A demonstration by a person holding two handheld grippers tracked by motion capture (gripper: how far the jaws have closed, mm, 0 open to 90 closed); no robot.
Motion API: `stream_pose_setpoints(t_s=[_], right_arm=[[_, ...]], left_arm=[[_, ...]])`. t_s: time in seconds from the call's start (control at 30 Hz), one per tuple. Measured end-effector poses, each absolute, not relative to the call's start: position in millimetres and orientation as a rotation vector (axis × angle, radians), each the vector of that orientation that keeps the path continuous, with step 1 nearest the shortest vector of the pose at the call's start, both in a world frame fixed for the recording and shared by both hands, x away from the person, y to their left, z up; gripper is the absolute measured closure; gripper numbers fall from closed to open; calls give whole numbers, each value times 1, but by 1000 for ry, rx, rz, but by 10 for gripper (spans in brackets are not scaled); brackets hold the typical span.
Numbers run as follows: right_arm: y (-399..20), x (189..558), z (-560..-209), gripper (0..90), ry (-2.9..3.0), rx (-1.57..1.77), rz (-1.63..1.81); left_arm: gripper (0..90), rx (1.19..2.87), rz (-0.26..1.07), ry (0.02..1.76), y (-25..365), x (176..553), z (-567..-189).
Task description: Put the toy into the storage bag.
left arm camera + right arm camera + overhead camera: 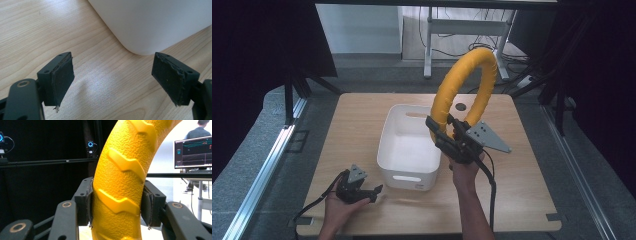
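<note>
high: above, facing forward-down | gripper views: close (left shares white bin [160, 22])

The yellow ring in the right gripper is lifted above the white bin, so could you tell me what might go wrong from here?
1. The right gripper pinches the yellow ring only at its lower end, with the rest standing tall above, so the ring may swing or twist in the pads.
2. The white bin looks narrow beside the ring, which could catch the rim and tip or push the bin.
3. The left gripper rests open beside the bin, not bracing it.
</note>
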State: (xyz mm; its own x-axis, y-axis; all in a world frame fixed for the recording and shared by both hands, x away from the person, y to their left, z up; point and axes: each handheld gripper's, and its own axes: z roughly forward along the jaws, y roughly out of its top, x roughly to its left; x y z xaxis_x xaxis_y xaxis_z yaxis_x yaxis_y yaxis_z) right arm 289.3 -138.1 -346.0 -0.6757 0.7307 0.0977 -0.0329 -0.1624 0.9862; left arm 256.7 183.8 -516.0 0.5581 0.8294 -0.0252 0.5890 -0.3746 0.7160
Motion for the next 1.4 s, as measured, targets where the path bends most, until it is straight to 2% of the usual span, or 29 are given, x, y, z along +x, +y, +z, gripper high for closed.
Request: stream_pose_setpoints(t_s=[1.4], right_arm=[[-87,297,-340,502,1637,749,1954]], left_arm=[[177,2100,443,1136,185,256,-515]])
